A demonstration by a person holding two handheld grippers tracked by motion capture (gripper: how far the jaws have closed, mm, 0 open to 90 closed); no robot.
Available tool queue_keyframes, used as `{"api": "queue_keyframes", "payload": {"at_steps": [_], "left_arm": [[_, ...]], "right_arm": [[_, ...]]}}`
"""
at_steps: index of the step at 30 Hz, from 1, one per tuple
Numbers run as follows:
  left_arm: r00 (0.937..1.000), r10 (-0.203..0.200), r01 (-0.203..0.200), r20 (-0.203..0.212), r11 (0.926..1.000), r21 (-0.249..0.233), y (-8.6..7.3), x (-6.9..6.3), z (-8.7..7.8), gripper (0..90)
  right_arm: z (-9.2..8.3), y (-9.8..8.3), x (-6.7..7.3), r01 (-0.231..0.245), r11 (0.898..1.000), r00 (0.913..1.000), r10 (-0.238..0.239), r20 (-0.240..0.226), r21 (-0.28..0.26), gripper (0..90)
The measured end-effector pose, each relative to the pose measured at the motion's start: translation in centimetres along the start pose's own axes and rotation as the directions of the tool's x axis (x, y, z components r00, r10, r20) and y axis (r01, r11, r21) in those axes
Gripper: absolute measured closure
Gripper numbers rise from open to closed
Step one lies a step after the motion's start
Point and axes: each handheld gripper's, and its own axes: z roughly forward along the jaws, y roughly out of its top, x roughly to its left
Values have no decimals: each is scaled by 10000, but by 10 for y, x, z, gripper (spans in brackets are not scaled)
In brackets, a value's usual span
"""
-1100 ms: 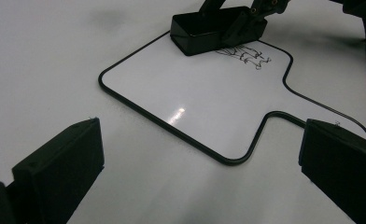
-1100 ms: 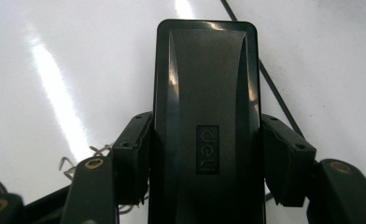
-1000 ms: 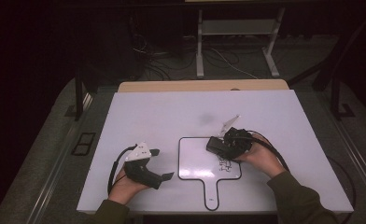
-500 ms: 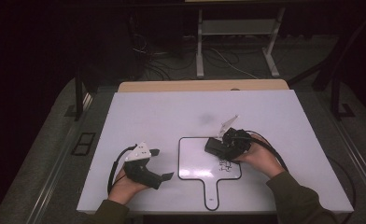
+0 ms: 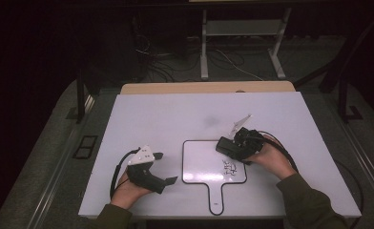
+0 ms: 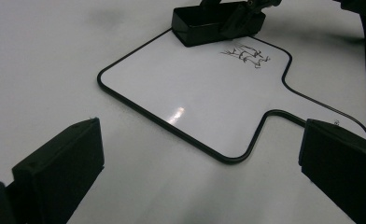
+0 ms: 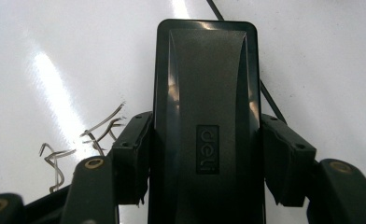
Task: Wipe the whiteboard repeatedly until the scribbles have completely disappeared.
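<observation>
A small white paddle-shaped whiteboard (image 5: 202, 164) with a black rim lies on the white table, its handle toward the person. Black marker scribbles (image 5: 229, 168) (image 6: 246, 53) (image 7: 83, 140) sit on its right part. My right gripper (image 5: 228, 146) (image 7: 204, 154) is shut on a black board eraser (image 5: 225, 145) (image 7: 204, 107) (image 6: 209, 21), which rests flat on the board just above the scribbles. My left gripper (image 5: 166, 168) (image 6: 204, 158) lies on the table left of the board, jaws wide apart with nothing between them, pointing at the board's handle corner.
The white table (image 5: 175, 114) has a tan strip along its far edge. Beyond it the floor holds cables and a metal stand (image 5: 242, 43). Dark mats flank both sides of the table.
The right gripper with the eraser has shifted slightly left on the board. The left gripper has not moved.
</observation>
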Motion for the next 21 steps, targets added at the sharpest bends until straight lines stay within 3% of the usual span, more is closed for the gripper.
{"api": "queue_keyframes", "payload": {"at_steps": [3,14,15,21], "left_arm": [[10000,1,-1,2,10000,-3,0,0,0,0],[10000,36,-36,32,10000,-3,1,-1,1,0],[10000,46,-46,38,10000,11,1,-1,1,0],[10000,39,-39,30,10000,-13,1,-1,1,0]], "right_arm": [[-1,0,2,196,9998,9997,-197,110,92,390],[-4,-5,19,367,9993,9991,-364,-193,110,390],[-4,-5,19,561,9983,9984,-560,-97,143,390],[-5,-5,27,512,9986,9984,-508,-261,149,390]]}}
